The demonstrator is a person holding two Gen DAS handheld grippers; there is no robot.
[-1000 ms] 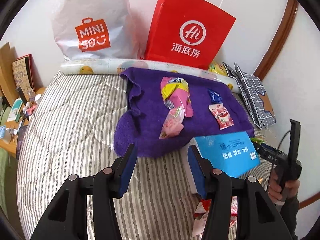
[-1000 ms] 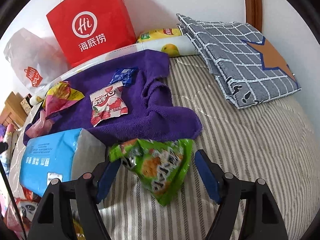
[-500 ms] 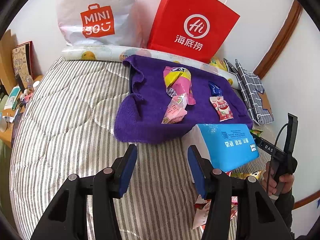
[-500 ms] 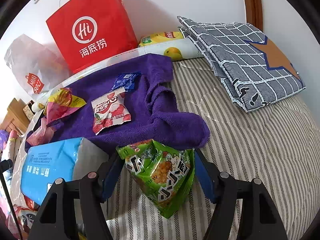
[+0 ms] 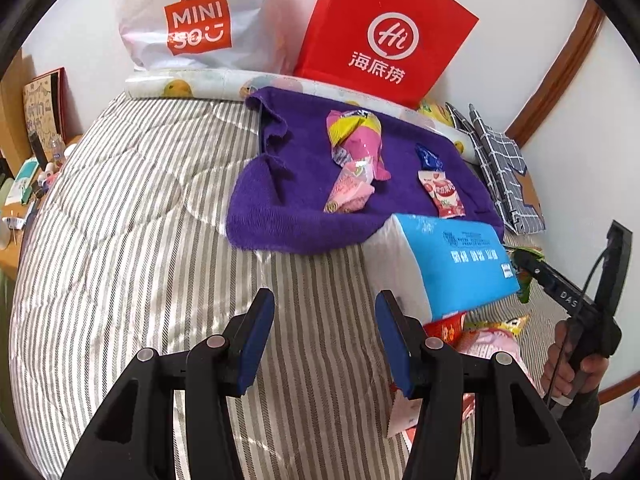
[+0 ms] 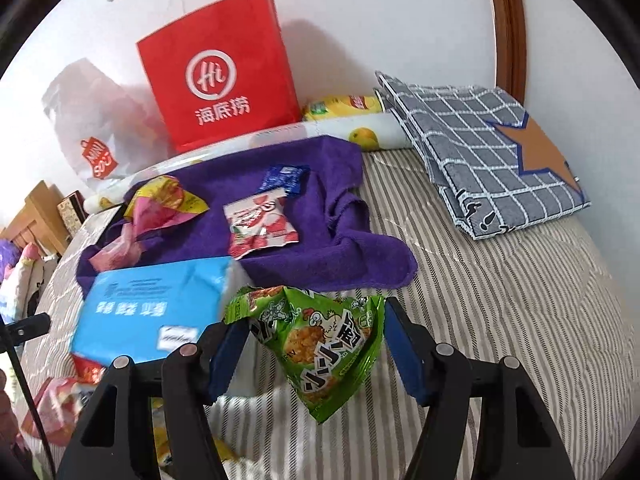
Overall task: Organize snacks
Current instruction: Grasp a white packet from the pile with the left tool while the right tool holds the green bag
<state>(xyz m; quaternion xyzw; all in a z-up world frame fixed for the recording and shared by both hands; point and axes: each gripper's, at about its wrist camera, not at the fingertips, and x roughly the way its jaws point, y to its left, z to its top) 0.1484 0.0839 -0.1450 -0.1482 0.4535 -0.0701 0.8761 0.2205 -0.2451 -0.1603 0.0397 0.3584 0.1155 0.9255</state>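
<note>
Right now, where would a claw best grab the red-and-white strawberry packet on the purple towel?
Probably across its two long sides, from above: the strawberry packet lies flat on the purple towel, with bare towel either side, while the blue wrapper crowds its far end.

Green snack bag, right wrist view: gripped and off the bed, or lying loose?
Gripped and lifted. The green snack bag hangs between the right gripper's jaws, pinched at its sides, its shadow on the striped bedcover.
</note>
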